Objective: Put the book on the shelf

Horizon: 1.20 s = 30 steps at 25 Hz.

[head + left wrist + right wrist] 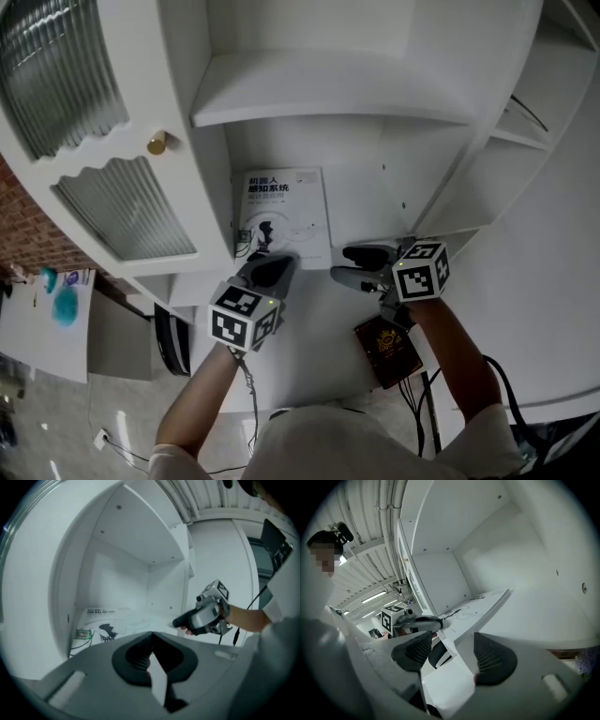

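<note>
Book (281,216) lay flat, cover up, on the shelf (375,206) floor directly ahead of both grippers. The left gripper (272,269) was closed and empty, its tip at the near left corner. The right gripper (353,265) stood wide, the near right corner apparently between its jaws, pads not pressing. Recommended: push evenly from both corners and keep the book flat until it sits fully inside. The cover carried a two-line Chinese title, too small to read reliably.

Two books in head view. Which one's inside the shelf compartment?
The white book with black cover print, lying flat on the compartment floor. The dark brown book lies outside, on the white top in front of it.
</note>
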Tool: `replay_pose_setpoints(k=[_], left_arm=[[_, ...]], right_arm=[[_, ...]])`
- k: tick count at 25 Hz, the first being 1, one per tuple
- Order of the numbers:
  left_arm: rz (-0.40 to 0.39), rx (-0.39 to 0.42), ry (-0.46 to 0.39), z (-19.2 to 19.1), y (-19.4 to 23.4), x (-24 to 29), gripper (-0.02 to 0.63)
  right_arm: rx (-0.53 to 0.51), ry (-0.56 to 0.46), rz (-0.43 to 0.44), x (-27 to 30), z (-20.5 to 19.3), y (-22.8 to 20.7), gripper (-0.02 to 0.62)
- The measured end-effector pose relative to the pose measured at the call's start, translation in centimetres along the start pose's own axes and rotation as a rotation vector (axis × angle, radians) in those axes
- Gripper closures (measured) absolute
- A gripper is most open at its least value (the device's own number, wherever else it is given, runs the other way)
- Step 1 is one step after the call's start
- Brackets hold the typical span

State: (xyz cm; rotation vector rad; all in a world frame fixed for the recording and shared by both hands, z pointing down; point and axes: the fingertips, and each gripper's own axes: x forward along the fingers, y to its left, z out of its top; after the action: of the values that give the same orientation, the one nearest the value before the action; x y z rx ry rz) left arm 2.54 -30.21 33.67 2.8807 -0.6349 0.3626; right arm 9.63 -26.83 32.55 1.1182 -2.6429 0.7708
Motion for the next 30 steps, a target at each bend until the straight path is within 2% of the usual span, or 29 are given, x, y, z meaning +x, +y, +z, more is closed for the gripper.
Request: replay_pose_setpoints(k=[3,6,8,10,15,17,19,20,25,27,30], left_arm=[[0.009,0.004,-0.007,0.2,0.3,0.4,0.598],[0.004,-0.009,-0.024,0.4,0.3,0.3,0.598],[-0.005,-0.015,-0.031,0.5,-0.1,-0.1,0.598],[-0.010,-0.002,-0.028,0.4,-0.4,-0.6,0.598],[-0.038,0.039,-0.009,-0.3,-1.5,-2.2,0.598],[-0.041,0.043,-0.007,-0.6,-1.6,-3.0,0.598],[-0.034,0.041,-0.005,-1.0,-1.5,-3.7,0.598],[-0.032,0.038,-0.004,-1.2,-1.4,-4.0,0.598],[-0.030,0.020,0.014,-2.8,-0.8,-5.3,0.598],[-0.027,0.011,0.020,-3.2,-0.5,-5.5,0.598],[-0.025,0.004,0.024,-3.5,-0.2,-5.9,0.598]], right_arm=[[-0.062,-0.024,-0.069,0.1,0.4,-0.3,0.320],[-0.225,-0.050,-0.213,0.4,1.9,-0.7,0.347],[-0.334,-0.034,-0.275,0.9,2.5,-0.8,0.345],[-0.364,0.008,-0.275,1.8,2.5,-1.1,0.317],[-0.339,0.112,-0.255,3.8,1.5,-2.1,0.241],[-0.345,0.136,-0.238,4.3,1.2,-2.0,0.232],[-0.378,0.170,-0.221,4.6,0.8,-1.7,0.225],[-0.399,0.194,-0.215,4.8,0.5,-1.6,0.194],[-0.457,0.258,-0.214,4.9,0.1,-1.7,0.179],[-0.481,0.285,-0.225,5.0,0.1,-2.0,0.210],[-0.490,0.334,-0.194,4.9,0.2,-2.2,0.220]])
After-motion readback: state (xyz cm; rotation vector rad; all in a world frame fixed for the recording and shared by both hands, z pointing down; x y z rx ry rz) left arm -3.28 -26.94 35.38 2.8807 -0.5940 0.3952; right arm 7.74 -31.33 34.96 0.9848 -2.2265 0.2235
